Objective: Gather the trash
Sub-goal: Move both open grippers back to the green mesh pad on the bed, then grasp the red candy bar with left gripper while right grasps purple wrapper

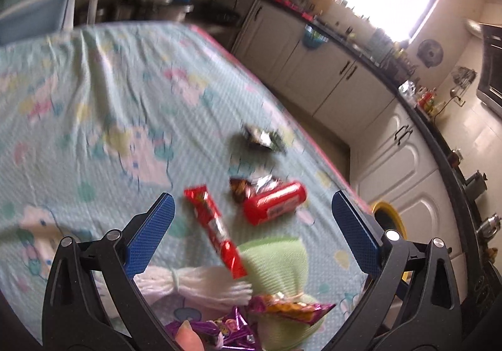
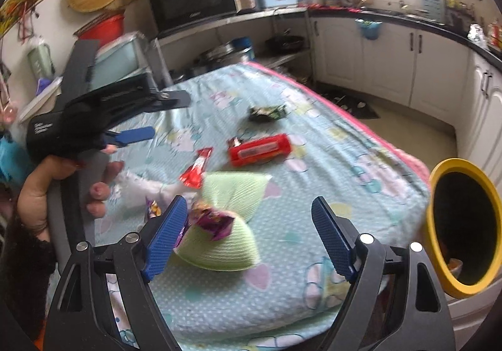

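- Pale blue patterned cloth [image 2: 329, 169] covers a kitchen table.
- Left gripper [image 1: 251, 231] is spread, empty, a long red foil wrapper [image 1: 216, 228] lying between its fingers.
- Right gripper [image 2: 251, 235] is spread, empty, a crumpled purple wrapper [image 2: 213, 220] just beside its left finger.
- Yellow-rimmed bin [image 2: 464, 225] stands right.

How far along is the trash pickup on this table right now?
Done: hard to tell; something may lie at the bottom of the yellow bin. In hand: nothing; the left gripper and right gripper are both open and empty. Left: the long red wrapper, red packet, dark wrapper and purple wrapper are on the tablecloth.
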`<action>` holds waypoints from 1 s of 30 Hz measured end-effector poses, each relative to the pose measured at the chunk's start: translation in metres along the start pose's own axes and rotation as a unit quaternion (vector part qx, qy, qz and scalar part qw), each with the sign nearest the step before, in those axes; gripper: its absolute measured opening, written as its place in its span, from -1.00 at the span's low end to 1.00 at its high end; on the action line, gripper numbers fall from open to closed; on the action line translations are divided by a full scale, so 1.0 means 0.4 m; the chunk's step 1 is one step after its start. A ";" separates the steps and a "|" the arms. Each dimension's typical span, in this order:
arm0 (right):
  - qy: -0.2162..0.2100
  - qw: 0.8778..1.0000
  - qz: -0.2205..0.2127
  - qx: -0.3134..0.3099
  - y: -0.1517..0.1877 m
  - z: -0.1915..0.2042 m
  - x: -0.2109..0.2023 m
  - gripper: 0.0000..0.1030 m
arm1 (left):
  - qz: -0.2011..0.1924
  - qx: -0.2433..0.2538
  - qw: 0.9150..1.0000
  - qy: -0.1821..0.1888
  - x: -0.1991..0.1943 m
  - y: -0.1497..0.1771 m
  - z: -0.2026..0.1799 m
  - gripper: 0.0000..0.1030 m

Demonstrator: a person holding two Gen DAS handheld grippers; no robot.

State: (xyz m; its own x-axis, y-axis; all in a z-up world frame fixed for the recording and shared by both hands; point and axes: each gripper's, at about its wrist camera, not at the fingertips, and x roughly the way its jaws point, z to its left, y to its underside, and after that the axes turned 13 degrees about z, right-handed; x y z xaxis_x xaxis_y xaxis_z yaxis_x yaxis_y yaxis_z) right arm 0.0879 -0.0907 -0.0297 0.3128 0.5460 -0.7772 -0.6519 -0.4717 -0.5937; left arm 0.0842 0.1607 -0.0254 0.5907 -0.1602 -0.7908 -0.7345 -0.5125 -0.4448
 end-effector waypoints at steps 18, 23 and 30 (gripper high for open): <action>-0.070 0.995 0.073 -0.013 -0.005 0.022 0.132 -0.27 | 0.099 -0.024 0.995 0.023 0.130 0.042 0.036 0.14; -0.064 0.995 0.071 -0.023 0.000 0.030 0.130 -0.41 | 0.105 -0.023 0.994 0.015 0.136 0.046 0.036 -0.19; -0.061 0.996 0.067 -0.019 0.008 0.024 0.128 -0.42 | 0.117 -0.019 0.993 0.007 0.149 0.054 0.042 -0.52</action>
State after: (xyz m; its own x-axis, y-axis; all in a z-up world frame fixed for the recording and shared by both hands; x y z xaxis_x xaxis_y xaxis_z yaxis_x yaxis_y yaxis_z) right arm 0.0952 -0.0578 -0.0692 0.1378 0.5552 -0.8203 -0.6553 -0.5699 -0.4958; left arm 0.0980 0.1543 -0.0892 0.4110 -0.2905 -0.8641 -0.8393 -0.4907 -0.2343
